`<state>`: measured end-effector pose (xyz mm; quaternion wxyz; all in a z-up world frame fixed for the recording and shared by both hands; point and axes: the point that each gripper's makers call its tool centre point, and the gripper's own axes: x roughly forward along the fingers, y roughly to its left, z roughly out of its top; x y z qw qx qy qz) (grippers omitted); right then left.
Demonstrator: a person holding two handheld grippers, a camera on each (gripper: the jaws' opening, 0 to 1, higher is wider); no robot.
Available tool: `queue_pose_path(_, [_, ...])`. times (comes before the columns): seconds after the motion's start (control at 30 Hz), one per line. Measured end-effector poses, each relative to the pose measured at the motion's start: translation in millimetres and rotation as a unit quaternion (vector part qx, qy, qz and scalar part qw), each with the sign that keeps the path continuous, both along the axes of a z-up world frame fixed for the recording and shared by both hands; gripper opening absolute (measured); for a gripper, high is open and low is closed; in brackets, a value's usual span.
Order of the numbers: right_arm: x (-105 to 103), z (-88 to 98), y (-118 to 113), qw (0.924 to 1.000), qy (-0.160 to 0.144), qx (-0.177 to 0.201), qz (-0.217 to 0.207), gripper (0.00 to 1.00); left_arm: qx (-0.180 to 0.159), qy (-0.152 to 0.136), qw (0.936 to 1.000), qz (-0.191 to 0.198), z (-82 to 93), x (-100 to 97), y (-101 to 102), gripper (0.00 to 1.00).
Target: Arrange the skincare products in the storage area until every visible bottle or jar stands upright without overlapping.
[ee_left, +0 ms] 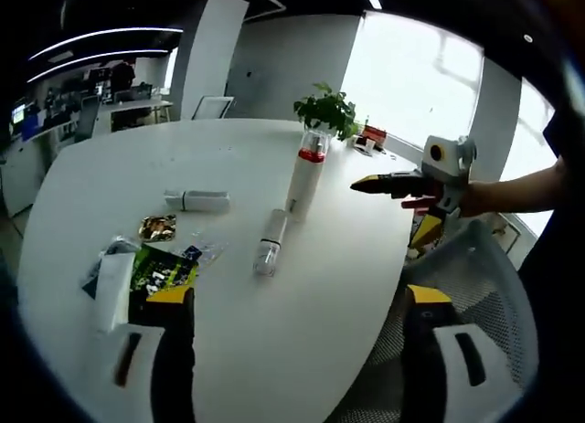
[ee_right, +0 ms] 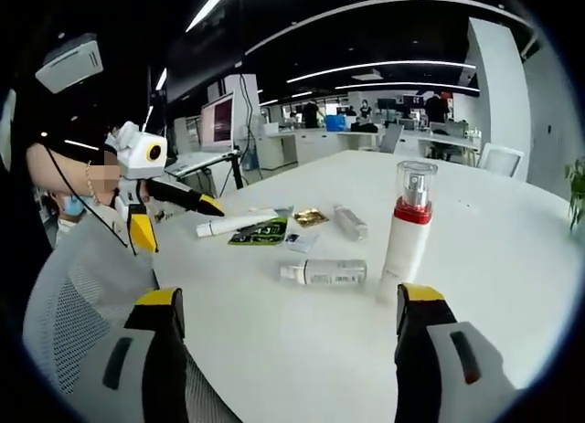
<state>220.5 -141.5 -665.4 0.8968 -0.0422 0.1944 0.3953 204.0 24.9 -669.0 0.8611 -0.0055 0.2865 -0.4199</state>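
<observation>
A white table [ee_left: 274, 350] is carrying a tall pump bottle [ee_left: 306, 174] standing upright mid-table, a clear bottle [ee_left: 269, 245] lying flat just beside it, a tube [ee_left: 196, 200] and sachets [ee_left: 163, 268] lying farther off, while both grippers, left [ee_left: 302, 350] and right [ee_right: 292, 350], are hovering wide apart, grasping nothing.

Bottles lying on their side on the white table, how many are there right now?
2: a clear bottle near the upright red-banded pump bottle, and a second bottle farther back by the gold sachet. The white tube isn't counted.
</observation>
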Motion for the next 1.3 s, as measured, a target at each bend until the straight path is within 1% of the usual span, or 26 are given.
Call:
queue_pose_path(0.1, [-3.6, 2.7, 1.2, 1.0000, -0.001, 0.003, -0.005, 0.98, 0.003, 0.000, 0.9999, 0.013, -0.8, -4.3, 11.6, 0.94])
queue_pose_path(0.23, [-8.0, 6.6, 2.1, 0.9999, -0.003, 0.005, -0.008, 0.99, 0.020, 0.000, 0.9995, 0.026, -3.6, -11.1, 25.7, 0.99])
queue_pose_path(0.33, [-10.0, 12.8, 3.3, 0.9998, -0.007, 0.013, -0.014, 1.00, 0.025, 0.001, 0.9991, 0.034, -3.7, -21.1, 32.1, 0.99])
queue_pose_path(0.53, [-14.1, 21.7, 7.4, 0.9996, -0.014, 0.018, -0.018, 0.99, 0.030, 0.004, 0.9985, 0.047, -5.8, -32.5, 44.0, 0.99])
queue_pose_path(0.67, [-18.7, 24.4, 12.5, 0.9997, -0.023, 0.008, -0.009, 0.99, 0.030, 0.007, 0.9979, 0.057, -8.9, -36.5, 52.0, 0.99])
queue_pose_path(0.73, [-18.2, 20.7, 11.5, 0.9998, -0.021, 0.000, -0.007, 0.99, 0.034, -0.003, 0.9974, 0.064, -6.1, -33.3, 55.3, 0.99])
queue_pose_path(0.8, [-18.4, 19.4, 11.1, 0.9997, -0.021, -0.004, -0.008, 0.99, 0.027, 0.002, 0.9972, 0.070, -5.5, -33.0, 55.8, 0.99])
queue_pose_path(0.97, [-18.2, 17.7, 9.6, 0.9997, -0.021, -0.004, -0.010, 0.99, 0.027, 0.000, 0.9971, 0.072, -5.2, -31.6, 56.2, 0.98])
queue_pose_path(1.07, [-15.1, 15.1, 7.2, 0.9997, -0.022, -0.007, -0.012, 0.99, 0.029, 0.003, 0.9972, 0.070, -6.3, -32.1, 56.1, 0.98])
queue_pose_path(1.3, [-15.0, 14.4, 7.1, 0.9997, -0.020, -0.006, -0.015, 0.99, 0.037, 0.008, 0.9972, 0.065, -10.1, -32.5, 56.6, 0.99])
